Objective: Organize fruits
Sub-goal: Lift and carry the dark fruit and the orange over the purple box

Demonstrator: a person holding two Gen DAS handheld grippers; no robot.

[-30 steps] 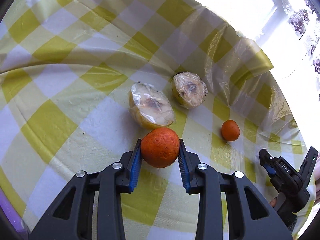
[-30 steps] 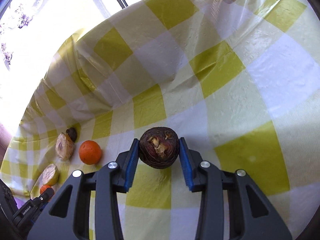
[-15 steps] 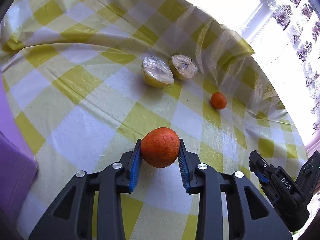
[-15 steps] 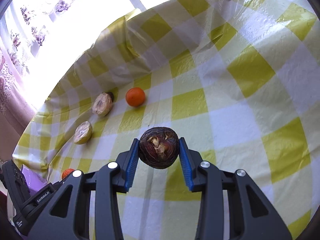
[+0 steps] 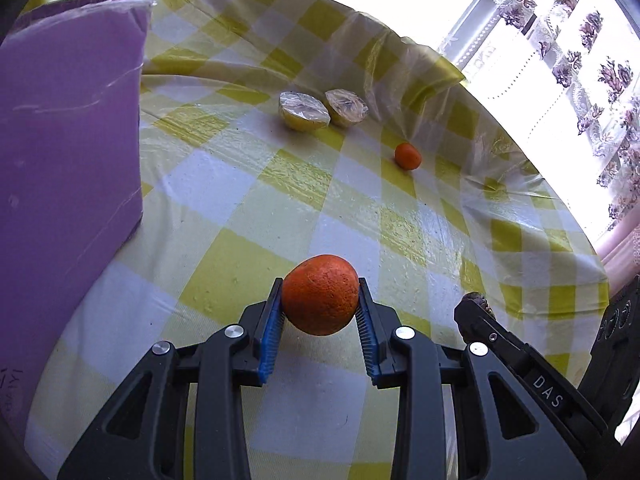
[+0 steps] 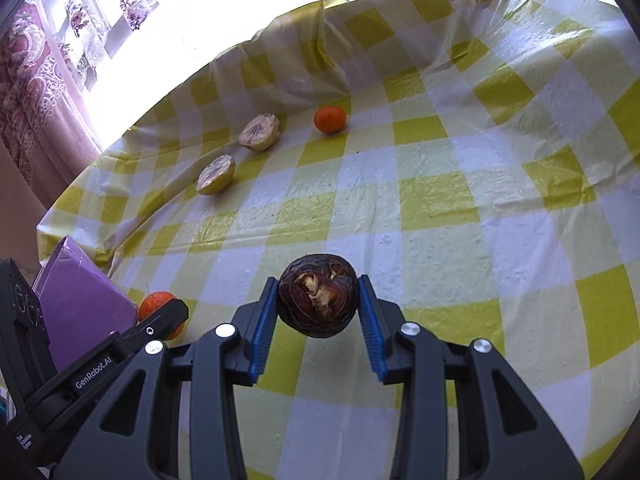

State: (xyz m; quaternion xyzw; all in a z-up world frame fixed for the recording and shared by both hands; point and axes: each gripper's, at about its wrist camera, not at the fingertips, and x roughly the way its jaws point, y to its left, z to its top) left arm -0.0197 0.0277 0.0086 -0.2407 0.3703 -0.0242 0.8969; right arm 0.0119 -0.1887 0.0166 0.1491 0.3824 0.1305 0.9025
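Blue ribbed pads on the left gripper pinch a pebbly-skinned orange from both sides, holding it clear above the tablecloth. Black plastic fingers with silver screws run back toward the lens. Matching pads on the right gripper clamp a dark purple fruit, round and wrinkled, with a pale torn patch facing the camera; it too hangs off the cloth. Both tools point forward and slightly down over the table, side by side, each showing at the edge of the other's view.

Checked yellow and white, the cloth lies under a clear, creased plastic film that shines in the window light. At the left stands a purple box, smooth and wrapped in film, close beside the left gripper. Farther out, a small tangerine sits alone on the cloth. Beyond it, near the far edge, two cut yellow fruit halves wrapped in cling film rest close together, cut faces up. Behind the table hang lace curtains with a purple floral print.
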